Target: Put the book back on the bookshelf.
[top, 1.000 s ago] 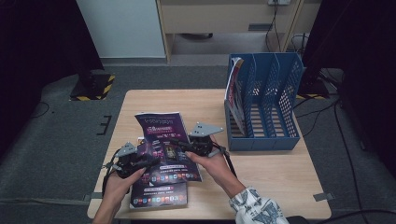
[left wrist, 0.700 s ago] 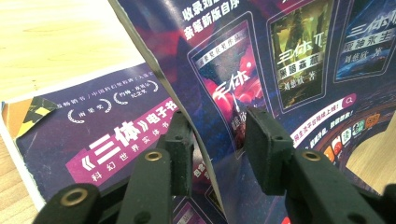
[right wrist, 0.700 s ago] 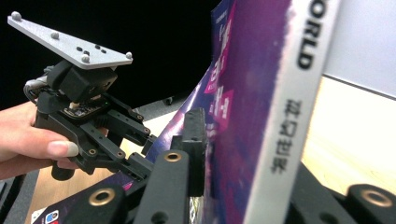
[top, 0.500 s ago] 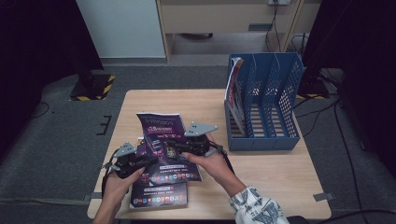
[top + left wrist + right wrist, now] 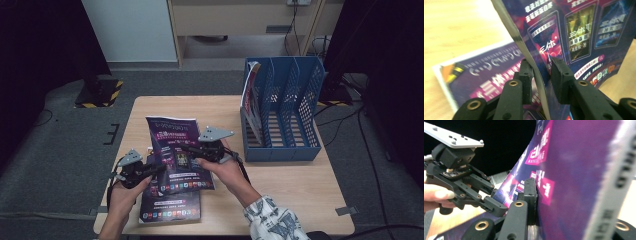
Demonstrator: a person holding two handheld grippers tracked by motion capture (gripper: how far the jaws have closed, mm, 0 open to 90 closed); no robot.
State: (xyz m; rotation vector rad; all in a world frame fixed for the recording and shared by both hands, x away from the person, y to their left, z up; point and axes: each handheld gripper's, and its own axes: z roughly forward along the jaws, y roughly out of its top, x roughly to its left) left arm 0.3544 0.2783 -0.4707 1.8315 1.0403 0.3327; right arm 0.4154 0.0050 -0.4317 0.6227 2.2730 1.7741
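upper magazine [image 5: 176, 150]: lifted off the table [image 5: 280, 180] between both claws, cover bowed, far end sagging onto the wood.
left claw [image 5: 159, 169]: jaws have just been closing; now pinched on the upper magazine's near-left edge, pads [image 5: 561, 75] tight on both faces.
right claw [image 5: 186, 148]: jaws opened a little, then closed again; now clamped on the same magazine from its right side, pad [image 5: 531, 195] flat on the cover.
lower magazine [image 5: 170, 206]: flat on the table, directly below the left claw, not gripped.
file rack [image 5: 282, 112]: blue, well to the right of the right claw, one magazine [image 5: 250, 95] standing in its leftmost slot.
handling: looks light, thin, floppy, glossy so likely slippery; pages may fan or crease.
grip point: best near the bound spine, where it is stiffest; two-claw hold stops drooping.
left claw view extra: page-edge thickness [image 5: 524, 50] and the lower magazine's cover [image 5: 489, 75] behind it.
right claw view extra: the left claw's body [image 5: 464, 180] side on, thumb [image 5: 439, 195] on it.
high view extra: rack and table layout.
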